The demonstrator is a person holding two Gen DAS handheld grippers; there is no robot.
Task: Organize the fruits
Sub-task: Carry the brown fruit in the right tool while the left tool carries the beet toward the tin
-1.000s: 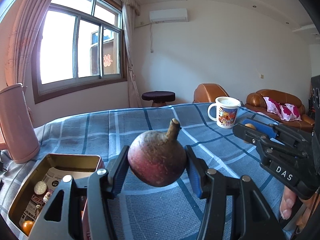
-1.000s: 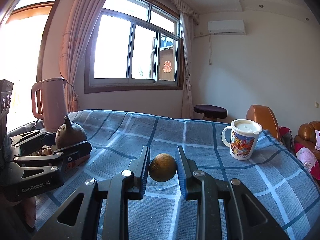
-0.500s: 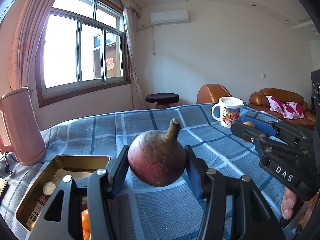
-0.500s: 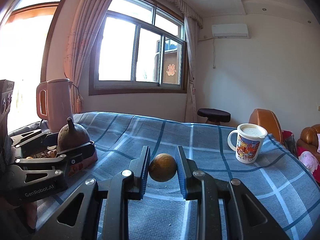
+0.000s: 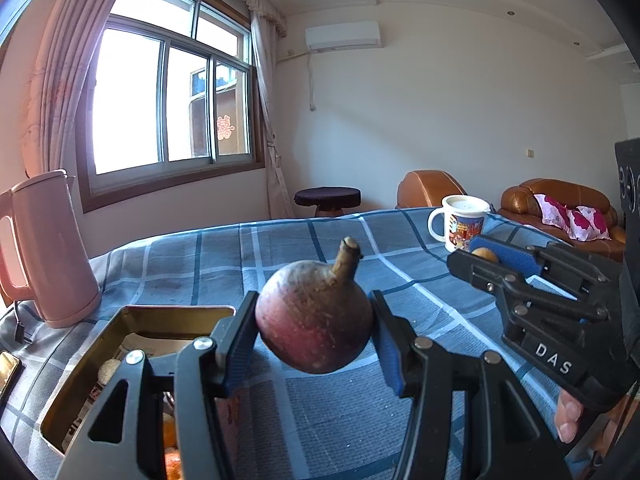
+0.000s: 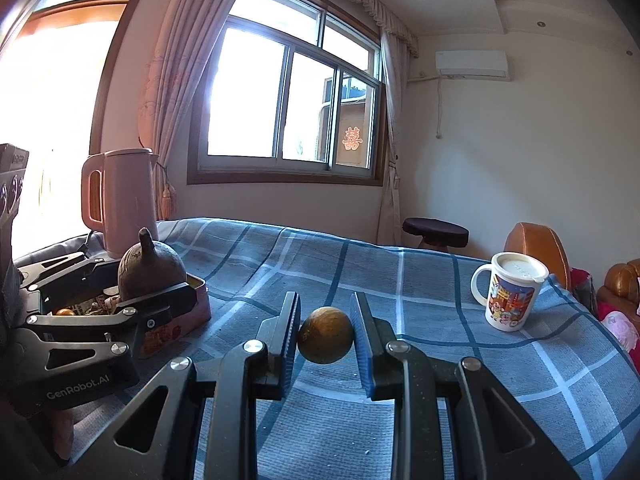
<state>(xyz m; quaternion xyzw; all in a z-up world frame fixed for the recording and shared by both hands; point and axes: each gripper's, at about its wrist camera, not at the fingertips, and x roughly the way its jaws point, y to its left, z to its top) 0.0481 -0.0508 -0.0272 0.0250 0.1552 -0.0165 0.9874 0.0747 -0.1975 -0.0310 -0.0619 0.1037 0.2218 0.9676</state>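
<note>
My left gripper [image 5: 316,320] is shut on a big round red-brown fruit with a stub stalk [image 5: 314,322] and holds it above the table, beside an open gold tin [image 5: 132,320]. The tin holds small orange fruits [image 5: 170,436] and packets. My right gripper [image 6: 325,326] is shut on a small round brown-green fruit [image 6: 325,340], held above the blue checked cloth. In the right wrist view the left gripper [image 6: 132,298], its fruit [image 6: 150,270] and the tin [image 6: 198,282] sit at the left. In the left wrist view the right gripper [image 5: 496,258] is at the right.
A pink kettle [image 5: 44,248] stands at the back left, by the tin. A lidded white cartoon mug [image 6: 512,296] stands at the back right of the table [image 6: 360,264]. A phone [image 5: 6,372] lies at the left edge. Brown sofas and a stool stand beyond the table.
Both grippers have risen a little with their fruits. The left one has shifted slightly right, so more of the tin and the kettle show. Both grips are unchanged.
</note>
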